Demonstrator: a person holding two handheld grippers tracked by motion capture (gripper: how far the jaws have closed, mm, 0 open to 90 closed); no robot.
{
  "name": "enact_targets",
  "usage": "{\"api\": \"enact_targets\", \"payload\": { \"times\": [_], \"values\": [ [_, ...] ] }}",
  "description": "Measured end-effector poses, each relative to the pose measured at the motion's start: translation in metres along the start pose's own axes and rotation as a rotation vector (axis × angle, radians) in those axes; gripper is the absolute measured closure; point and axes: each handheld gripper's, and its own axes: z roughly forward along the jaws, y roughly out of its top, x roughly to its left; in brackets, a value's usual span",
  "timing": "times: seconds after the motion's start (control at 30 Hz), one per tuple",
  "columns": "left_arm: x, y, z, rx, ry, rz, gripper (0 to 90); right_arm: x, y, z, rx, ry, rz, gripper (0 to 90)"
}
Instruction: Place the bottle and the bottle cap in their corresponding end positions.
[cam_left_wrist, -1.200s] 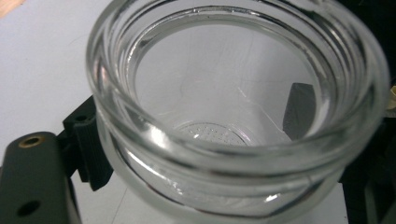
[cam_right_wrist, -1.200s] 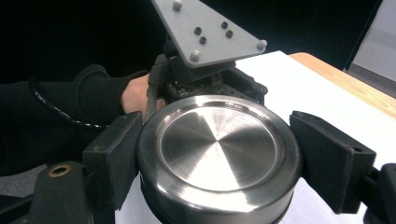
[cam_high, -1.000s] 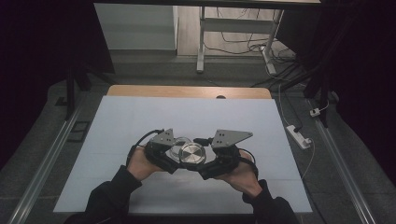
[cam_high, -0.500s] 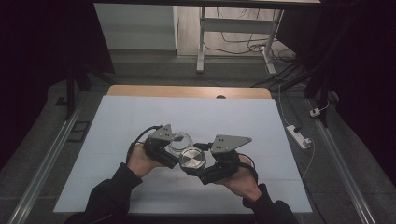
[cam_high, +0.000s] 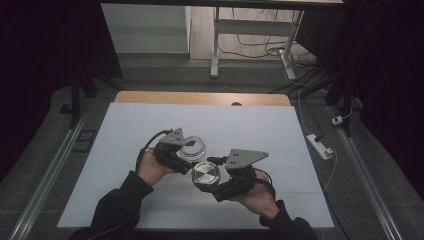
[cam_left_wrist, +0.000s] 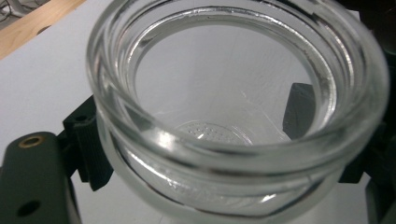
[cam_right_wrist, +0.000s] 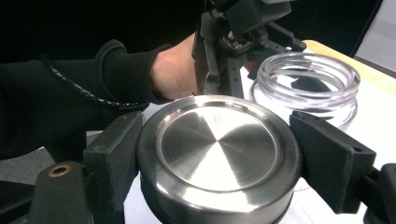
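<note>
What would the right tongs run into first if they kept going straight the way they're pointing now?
Probably the open glass jar, which the left tongs hold just beyond the metal lid clamped in the right tongs. The right gripper view shows the jar slightly off to one side, so depth and exact line are uncertain.

A table (cam_high: 150, 96) with a wooden far edge carries a white sheet (cam_high: 260, 125) over its top.

Both forearms wear black long sleeves. Each hand carries a black two-jaw gripper: the left gripper (cam_high: 186, 150) and the right gripper (cam_high: 212, 176) each have a grey three-cornered plate on top and a black cable looping at the wrist. The jaws are blocky black pads, with a brass-ringed screw hole at seven o'clock.
</note>
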Motion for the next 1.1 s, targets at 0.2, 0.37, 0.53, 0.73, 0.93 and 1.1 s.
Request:
{"api": "enact_targets", "payload": {
  "times": [0.2, 0.37, 0.53, 0.73, 0.93, 1.1],
  "values": [
    [0.004, 0.002, 0.003, 0.002, 0.005, 0.002, 15.3, 0.001, -0.006, 0.0, -0.002, 0.0, -0.002, 19.7],
    [0.008, 0.004, 0.006, -0.001, 0.01, -0.001, 15.4, 0.003, -0.011, -0.001, 0.002, 0.002, -0.013, 19.6],
    [0.013, 0.004, 0.01, -0.004, 0.016, -0.006, 15.3, 0.002, -0.019, 0.0, 0.019, 0.001, 0.001, 19.6],
    [0.021, 0.005, 0.014, -0.007, 0.026, -0.014, 15.3, 0.0, -0.029, 0.0, 0.032, -0.007, 0.007, 19.7],
    [0.028, 0.007, 0.02, -0.016, 0.038, -0.021, 15.3, -0.001, -0.039, 0.006, 0.055, -0.018, -0.012, 19.6],
    [0.034, 0.009, 0.026, -0.013, 0.049, -0.022, 15.3, -0.001, -0.043, 0.011, 0.065, -0.021, -0.011, 19.7]
  ]
}}
